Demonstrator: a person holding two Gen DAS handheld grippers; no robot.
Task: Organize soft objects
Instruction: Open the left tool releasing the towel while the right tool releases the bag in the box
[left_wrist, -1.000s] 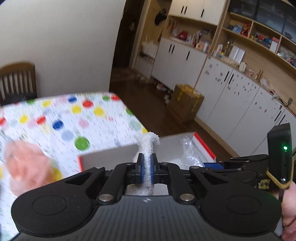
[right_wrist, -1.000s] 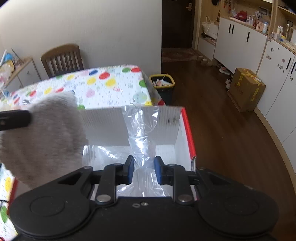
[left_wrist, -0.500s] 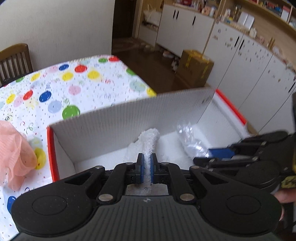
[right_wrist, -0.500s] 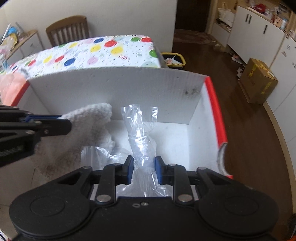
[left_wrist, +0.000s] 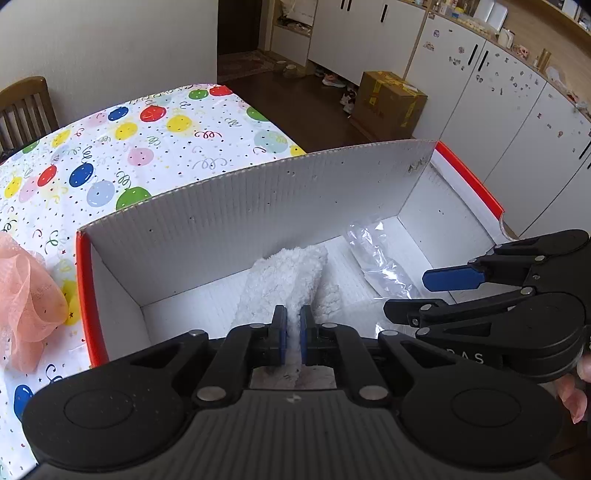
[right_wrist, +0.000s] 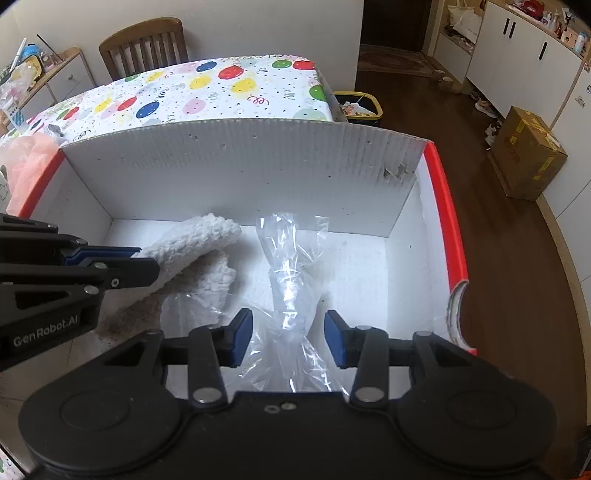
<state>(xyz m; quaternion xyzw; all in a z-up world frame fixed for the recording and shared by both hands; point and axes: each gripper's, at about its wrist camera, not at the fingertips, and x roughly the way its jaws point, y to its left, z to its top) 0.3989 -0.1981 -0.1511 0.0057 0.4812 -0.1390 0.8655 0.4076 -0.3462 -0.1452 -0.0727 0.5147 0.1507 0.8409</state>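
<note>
1. Both grippers have sunk from above the rim into the white box (right_wrist: 236, 173) since a second ago, and the right gripper (right_wrist: 289, 338), then pinching the clear plastic bag (right_wrist: 291, 280), now has its jaws opening around it.
2. Nearest in the right wrist view, the bag stands crumpled between the blue pads (right_wrist: 242, 338), which no longer press on it; its lower part spreads over the box floor near the front edge.
3. The left gripper (left_wrist: 291, 334) is clamped tight on a fold of the white fluffy cloth (left_wrist: 284, 280); the cloth's free end lies on the box floor toward the far wall, left of the bag.
4. Cloth and bag lie just beside each other in the middle of the floor, the cloth's edge overlapping the plastic.
5. Red edging (right_wrist: 443, 206) runs along the box's side walls.
6. Outside the left wall, a peach mesh pouf (left_wrist: 26, 291) rests on the table's balloon-print cloth (left_wrist: 122, 147).
7. Beyond the table's far edge stands a wooden chair (right_wrist: 144, 46).
</note>
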